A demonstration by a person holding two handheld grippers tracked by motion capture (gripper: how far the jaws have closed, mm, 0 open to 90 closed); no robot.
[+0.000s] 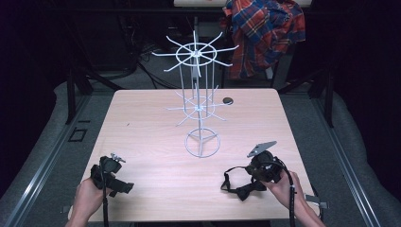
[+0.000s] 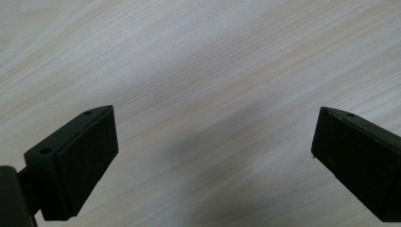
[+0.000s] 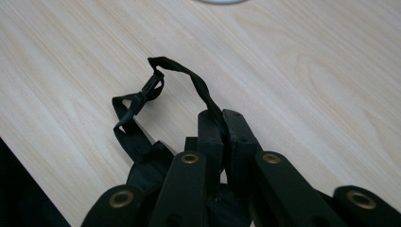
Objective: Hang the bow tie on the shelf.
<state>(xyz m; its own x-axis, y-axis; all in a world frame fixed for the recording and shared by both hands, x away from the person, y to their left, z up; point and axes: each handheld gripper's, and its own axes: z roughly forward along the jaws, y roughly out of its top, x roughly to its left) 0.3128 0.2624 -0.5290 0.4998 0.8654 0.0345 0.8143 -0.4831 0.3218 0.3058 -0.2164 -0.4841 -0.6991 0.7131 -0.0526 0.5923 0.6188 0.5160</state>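
While the left claw (image 2: pixel 213 156) gapes wide, the right claw (image 3: pixel 226 137) pinches one black bow tie (image 1: pixel 241 185) by its strap.

No readable text, label, brand, number or sign appears anywhere: none on the pale wooden worktop (image 1: pixel 142 137), the white wire rack (image 1: pixel 201 94), the plaid shirt (image 1: pixel 265 33) or the black strap (image 3: pixel 142 118).

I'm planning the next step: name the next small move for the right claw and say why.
Probably lift the right claw toward the white wire rack: it is shut on the bow tie's strap, the bow tie still lies on the table, and the rack's hooks are bare.
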